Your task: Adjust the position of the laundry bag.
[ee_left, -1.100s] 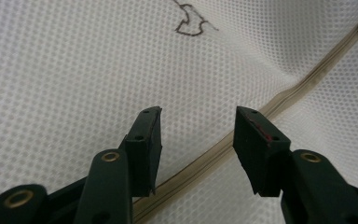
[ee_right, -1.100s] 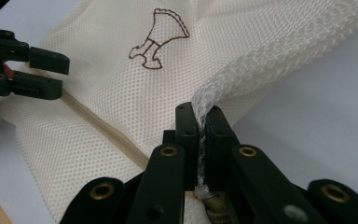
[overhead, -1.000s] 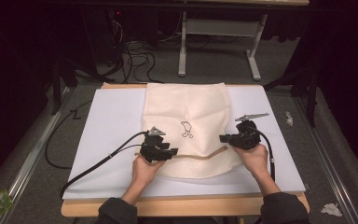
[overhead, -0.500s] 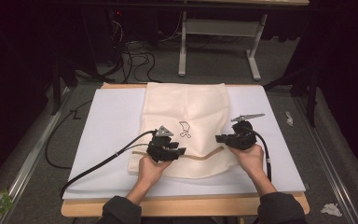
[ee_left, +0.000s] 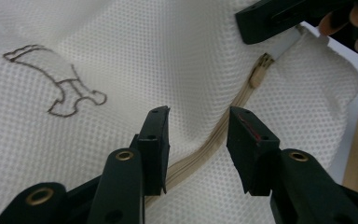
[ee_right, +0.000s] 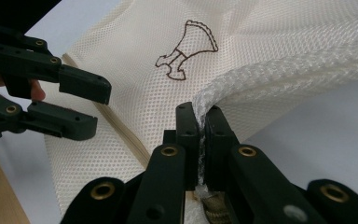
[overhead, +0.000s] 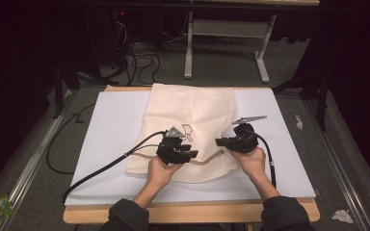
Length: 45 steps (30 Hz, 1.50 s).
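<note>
Since a second ago the left claw (overhead: pixel 191 155) has lifted slightly toward the mesh bag's (overhead: pixel 192 110) printed outline (ee_left: pixel 56 86), its jaws just narrowing to half-open astride the beige zipper (ee_left: pixel 223 128), not pressing it. Right claw (ee_right: pixel 201 123) is clamped on the bag's bunched edge beside the zipper's end. Bag lies on the table's white sheet (overhead: pixel 111 125).

Cream mesh bag (overhead: pixel 192 113) between grippers
</note>
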Tool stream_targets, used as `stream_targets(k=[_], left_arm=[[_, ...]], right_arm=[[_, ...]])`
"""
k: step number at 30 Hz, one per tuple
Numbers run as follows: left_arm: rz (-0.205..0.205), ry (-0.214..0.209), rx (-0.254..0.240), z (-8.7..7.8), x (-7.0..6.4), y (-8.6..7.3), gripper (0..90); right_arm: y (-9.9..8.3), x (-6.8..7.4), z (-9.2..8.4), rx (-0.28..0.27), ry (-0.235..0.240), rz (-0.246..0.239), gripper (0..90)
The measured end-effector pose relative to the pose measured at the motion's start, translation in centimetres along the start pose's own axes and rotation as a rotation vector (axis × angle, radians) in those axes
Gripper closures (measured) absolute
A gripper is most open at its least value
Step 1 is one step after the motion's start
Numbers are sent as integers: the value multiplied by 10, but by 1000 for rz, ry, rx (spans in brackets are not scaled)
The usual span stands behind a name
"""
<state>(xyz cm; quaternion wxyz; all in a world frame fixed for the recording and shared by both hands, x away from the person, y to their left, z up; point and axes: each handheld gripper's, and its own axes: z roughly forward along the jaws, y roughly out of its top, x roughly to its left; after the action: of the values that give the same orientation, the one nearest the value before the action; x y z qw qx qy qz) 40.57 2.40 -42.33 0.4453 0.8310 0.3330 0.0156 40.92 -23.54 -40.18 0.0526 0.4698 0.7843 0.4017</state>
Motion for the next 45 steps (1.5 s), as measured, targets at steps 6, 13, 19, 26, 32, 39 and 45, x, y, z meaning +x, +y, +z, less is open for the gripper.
stream_targets(k=[6,13,19,26,32,39,45], left_arm=[[6,-33,5,6,-5,2,610],[7,-81,8,17,-14,0,630],[0,-90,12,21,-14,-2,655],[-24,-110,8,28,-13,-4,677],[-36,-115,0,31,-11,-5,682],[-42,-124,-19,31,-14,-4,707],[-45,-130,-23,33,-15,-6,763]], right_arm=[[1,4,4,-13,11,-7,882],[3,12,10,-18,32,-12,883],[4,16,12,-15,36,-15,882],[5,19,15,-23,43,-20,882],[5,21,16,-30,46,-26,882],[6,24,17,-33,53,-32,882],[6,26,19,-32,52,-41,882]])
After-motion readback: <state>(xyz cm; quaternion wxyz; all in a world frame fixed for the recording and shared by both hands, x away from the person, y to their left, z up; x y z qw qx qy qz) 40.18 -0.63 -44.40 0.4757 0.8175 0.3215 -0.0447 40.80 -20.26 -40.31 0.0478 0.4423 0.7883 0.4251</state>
